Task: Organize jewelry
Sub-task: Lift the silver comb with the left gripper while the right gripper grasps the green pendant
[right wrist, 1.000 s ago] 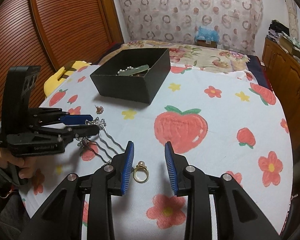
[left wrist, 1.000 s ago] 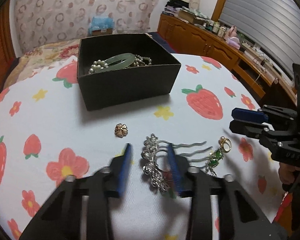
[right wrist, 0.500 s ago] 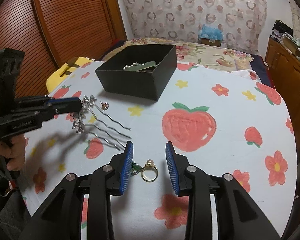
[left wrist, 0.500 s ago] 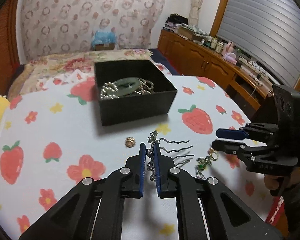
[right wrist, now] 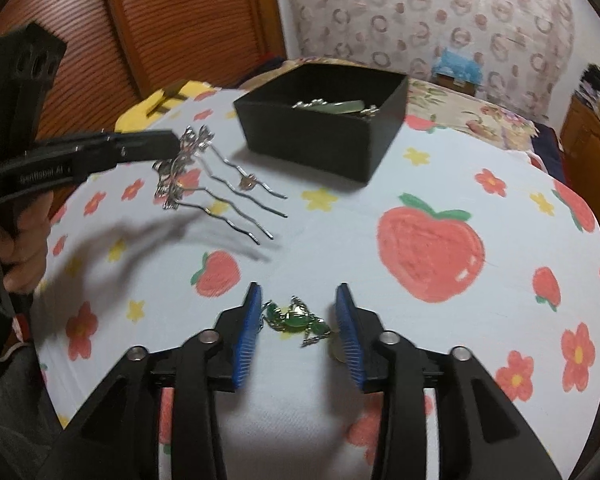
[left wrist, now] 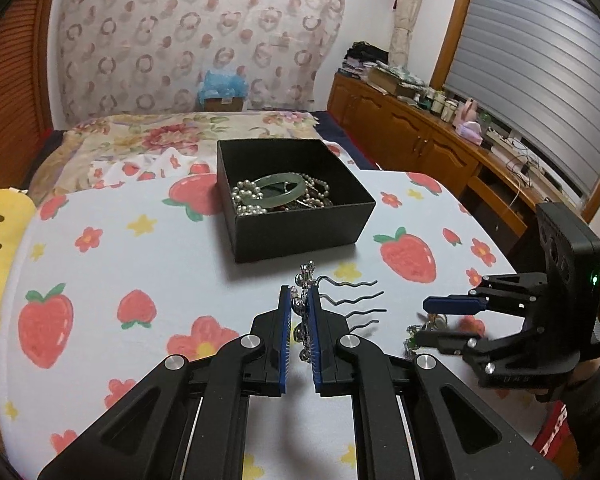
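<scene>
Step in hand: carrying a piece to the box. The left gripper [left wrist: 299,312] is clamped tight on the ornate head of a silver filigree hair comb with four wavy prongs [right wrist: 204,178], held clear of the strawberry-print tablecloth [left wrist: 140,248], prongs sticking out toward 3 o'clock in the left wrist view. The open black cardboard box [left wrist: 300,224] sits at 12 o'clock of that gripper, already holding a pale green jade bangle [left wrist: 278,192] and a string of pearl beads [left wrist: 246,196]. Next move likely calls for carrying the comb over the box rim and letting go inside. The right gripper [right wrist: 298,320] is half open with its jaws opening, straddling a green-stone gold brooch [right wrist: 296,320] that lies on the cloth, pads not pressing it; it needs to close to pick it up. A small gold flower earring [right wrist: 247,182] lies at 10 o'clock of the brooch. Writing: white lettering on the left gripper's side, too blurred to read.
</scene>
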A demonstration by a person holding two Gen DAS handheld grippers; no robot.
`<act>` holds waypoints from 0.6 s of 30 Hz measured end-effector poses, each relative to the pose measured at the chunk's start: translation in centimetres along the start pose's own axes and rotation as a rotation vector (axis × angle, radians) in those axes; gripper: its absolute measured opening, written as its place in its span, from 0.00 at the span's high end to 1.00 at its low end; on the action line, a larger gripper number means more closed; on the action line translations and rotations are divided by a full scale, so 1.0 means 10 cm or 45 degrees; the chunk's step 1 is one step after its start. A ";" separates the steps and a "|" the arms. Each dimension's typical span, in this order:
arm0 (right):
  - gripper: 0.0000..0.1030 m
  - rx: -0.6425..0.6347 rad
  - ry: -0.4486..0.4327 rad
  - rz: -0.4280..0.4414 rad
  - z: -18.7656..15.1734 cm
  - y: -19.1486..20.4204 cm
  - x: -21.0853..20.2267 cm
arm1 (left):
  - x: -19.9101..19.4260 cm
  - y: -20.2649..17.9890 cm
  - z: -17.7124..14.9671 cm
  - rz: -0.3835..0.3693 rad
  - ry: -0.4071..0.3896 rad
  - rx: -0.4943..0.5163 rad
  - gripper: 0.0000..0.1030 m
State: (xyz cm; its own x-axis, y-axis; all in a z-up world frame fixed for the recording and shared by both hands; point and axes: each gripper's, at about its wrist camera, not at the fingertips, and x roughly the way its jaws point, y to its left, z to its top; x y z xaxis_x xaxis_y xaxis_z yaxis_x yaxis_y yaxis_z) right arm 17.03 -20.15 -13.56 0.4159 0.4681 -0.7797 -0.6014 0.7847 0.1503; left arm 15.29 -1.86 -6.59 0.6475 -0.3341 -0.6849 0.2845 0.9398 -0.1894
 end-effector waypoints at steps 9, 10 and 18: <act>0.57 -0.113 0.106 0.025 0.03 0.07 0.07 | 0.00 0.01 -0.02 0.002 0.002 0.001 0.93; 0.57 -0.112 0.110 0.029 0.02 0.06 0.06 | 0.00 0.01 -0.02 0.003 0.002 0.001 0.93; 0.82 -0.141 0.103 -0.014 -0.04 0.08 0.03 | 0.01 0.05 -0.06 0.009 0.002 -0.003 0.93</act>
State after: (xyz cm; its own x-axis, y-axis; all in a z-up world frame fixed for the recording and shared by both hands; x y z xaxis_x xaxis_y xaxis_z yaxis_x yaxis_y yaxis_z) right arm 16.43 -19.56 -13.86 0.3692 0.4223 -0.8279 -0.6706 0.7377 0.0773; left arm 15.04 -1.38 -7.14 0.6483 -0.3276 -0.6873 0.2786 0.9422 -0.1862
